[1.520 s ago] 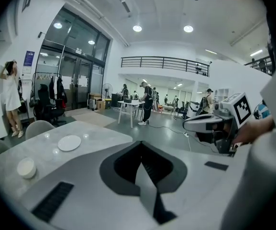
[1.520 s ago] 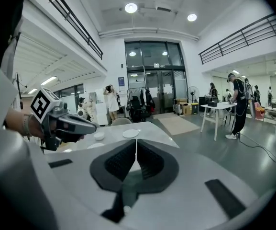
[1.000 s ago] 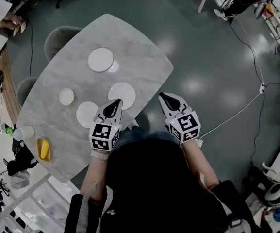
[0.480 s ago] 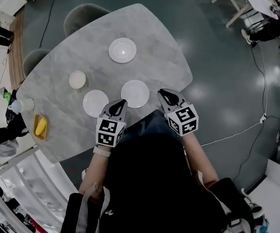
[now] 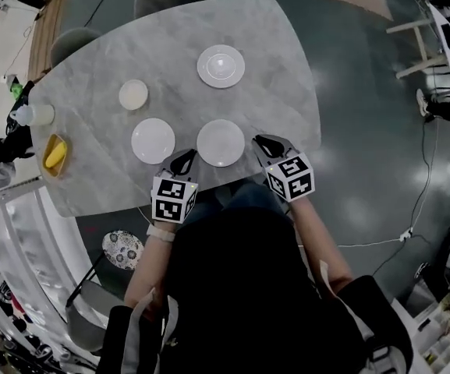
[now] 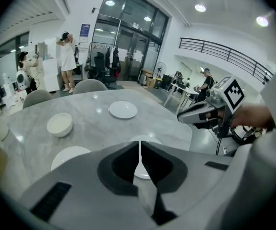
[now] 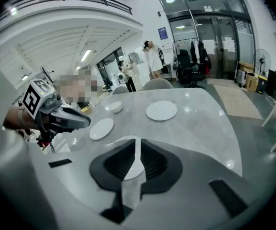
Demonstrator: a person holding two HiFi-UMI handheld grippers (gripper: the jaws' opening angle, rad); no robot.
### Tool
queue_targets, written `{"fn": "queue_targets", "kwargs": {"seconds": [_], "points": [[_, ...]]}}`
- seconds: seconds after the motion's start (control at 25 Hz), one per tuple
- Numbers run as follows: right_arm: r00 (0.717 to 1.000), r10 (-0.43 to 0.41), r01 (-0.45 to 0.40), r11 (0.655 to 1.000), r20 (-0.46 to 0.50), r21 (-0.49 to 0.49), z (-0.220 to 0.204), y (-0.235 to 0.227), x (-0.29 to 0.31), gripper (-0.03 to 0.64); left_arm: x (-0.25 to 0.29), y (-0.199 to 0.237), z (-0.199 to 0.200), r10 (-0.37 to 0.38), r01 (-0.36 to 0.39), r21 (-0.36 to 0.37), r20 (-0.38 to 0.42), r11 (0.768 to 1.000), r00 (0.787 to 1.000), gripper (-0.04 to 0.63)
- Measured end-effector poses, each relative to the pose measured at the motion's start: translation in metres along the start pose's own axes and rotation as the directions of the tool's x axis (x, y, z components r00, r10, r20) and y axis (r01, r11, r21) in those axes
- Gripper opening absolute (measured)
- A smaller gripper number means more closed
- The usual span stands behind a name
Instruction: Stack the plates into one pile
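Your left gripper [image 5: 184, 158] has black-lined fingers [image 6: 121, 166] in a grey shell, and its cube [image 5: 173, 199] bears black-and-white square markers. Your right gripper [image 5: 263, 142] shows the same colours, as does the right cube [image 5: 292, 179]. The near plate [image 5: 221, 142], between the two sets of fingers, is plain white. So is the left plate [image 5: 153, 140], just beyond your left fingers, and the far plate [image 5: 221, 66], well ahead. The bowl [image 5: 133, 94], past the left plate, is creamy white. The surface [image 5: 275, 68] is pale grey marble with faint veining. Far left of your left fingers sits a yellow tray [image 5: 53, 153]. The floor [image 5: 365, 131] is glossy dark teal-grey.
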State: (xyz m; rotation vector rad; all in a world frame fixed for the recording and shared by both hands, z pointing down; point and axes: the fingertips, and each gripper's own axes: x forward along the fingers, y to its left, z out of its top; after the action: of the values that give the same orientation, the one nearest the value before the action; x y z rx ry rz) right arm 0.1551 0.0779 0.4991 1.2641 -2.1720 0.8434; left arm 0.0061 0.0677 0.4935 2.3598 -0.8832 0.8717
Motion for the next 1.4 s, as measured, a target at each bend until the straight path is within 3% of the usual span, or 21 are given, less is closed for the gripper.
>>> {"fn": "queue_targets", "kwargs": {"seconds": [0.24,0.52,1.08,1.4], "points": [[0.988,0.126,-0.127,0.992,-0.094,-0.01,-0.019,-0.018,0.031,0.038,-0.009,-0.002,0.001,0.12,-0.12,-0.089,0.0,0.989,0.993,0.009],[0.957,0.203,-0.213,0.977,-0.206,-0.029,-0.039,-0.02,0.077,0.095,-0.011,0.009,-0.016,0.213,-0.213,-0.176,-0.017,0.961,0.977,0.009],[0.907,0.254,-0.248,0.967,-0.335,0.061,-0.067,-0.022,0.112,0.133,-0.017,0.007,-0.049,0.291,-0.301,-0.265,-0.078,0.916,0.954,0.009],[0.914,0.214,-0.204,0.977,-0.344,0.066,-0.07,-0.022,0.117,0.135,-0.023,0.016,-0.063,0.291,-0.303,-0.263,-0.086,0.916,0.953,0.009]]}}
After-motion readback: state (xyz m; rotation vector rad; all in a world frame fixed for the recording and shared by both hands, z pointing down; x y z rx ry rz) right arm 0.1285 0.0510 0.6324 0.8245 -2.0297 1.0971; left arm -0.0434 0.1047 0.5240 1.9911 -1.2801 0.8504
